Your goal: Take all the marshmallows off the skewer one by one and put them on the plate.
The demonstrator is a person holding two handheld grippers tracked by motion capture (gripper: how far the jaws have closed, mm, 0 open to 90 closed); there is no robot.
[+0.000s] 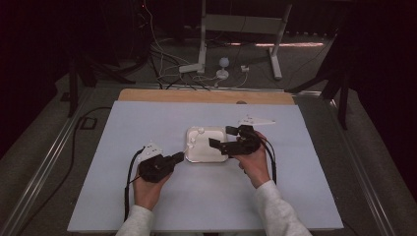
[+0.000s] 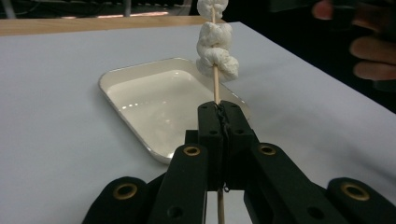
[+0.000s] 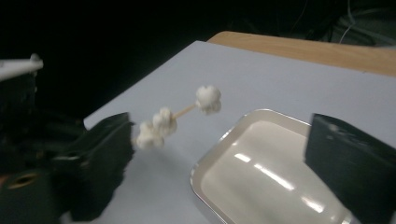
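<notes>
Left gripper (image 2: 218, 112) clamped on thin skewer (image 2: 215, 86), white soft lumps (image 2: 215, 51) threaded above, over steel tray (image 2: 140, 100); right gripper (image 1: 222, 139) jaws wide, nothing between; light, brittle stick, squashy lumps, best pinched gently from the sides

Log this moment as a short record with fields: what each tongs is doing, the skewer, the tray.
left tongs: shut on the skewer's bare lower end
right tongs: open, nothing between the jaws, over the tray
skewer: thin wooden stick, white lumps threaded on its upper part, one set apart near the tip
tray: shallow, white, rectangular, empty, on the pale table cover
</notes>
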